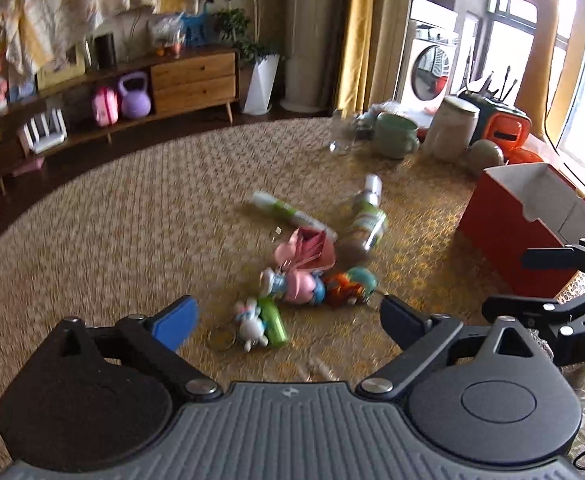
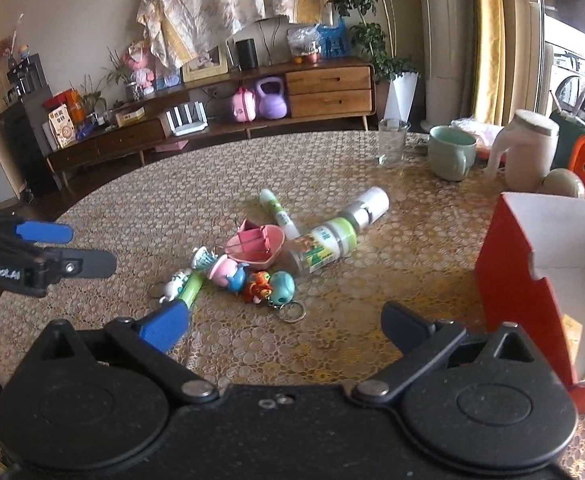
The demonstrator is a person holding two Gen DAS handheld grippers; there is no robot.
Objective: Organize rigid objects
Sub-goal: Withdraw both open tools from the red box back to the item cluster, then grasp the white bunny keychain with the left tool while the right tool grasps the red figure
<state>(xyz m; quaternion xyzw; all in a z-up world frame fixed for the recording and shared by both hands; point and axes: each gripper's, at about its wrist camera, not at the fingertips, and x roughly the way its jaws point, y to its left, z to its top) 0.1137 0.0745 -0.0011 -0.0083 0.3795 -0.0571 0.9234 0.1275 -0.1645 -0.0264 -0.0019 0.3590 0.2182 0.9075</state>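
Sorting looks barely begun: both grippers hang above the patterned table holding nothing, the left gripper and the right gripper each with jaws spread wide. Nearest them, every small item lies loose in one cluster: a white bunny keychain on a green tube, a glossy pink-and-blue figurine, and an orange and teal charm with a metal ring. Behind sit a pink plastic boat-shaped dish, a slim white-green tube and a toppled spice jar. To the right stands the red cardboard box, open-topped, likely the destination; its contents are mostly hidden.
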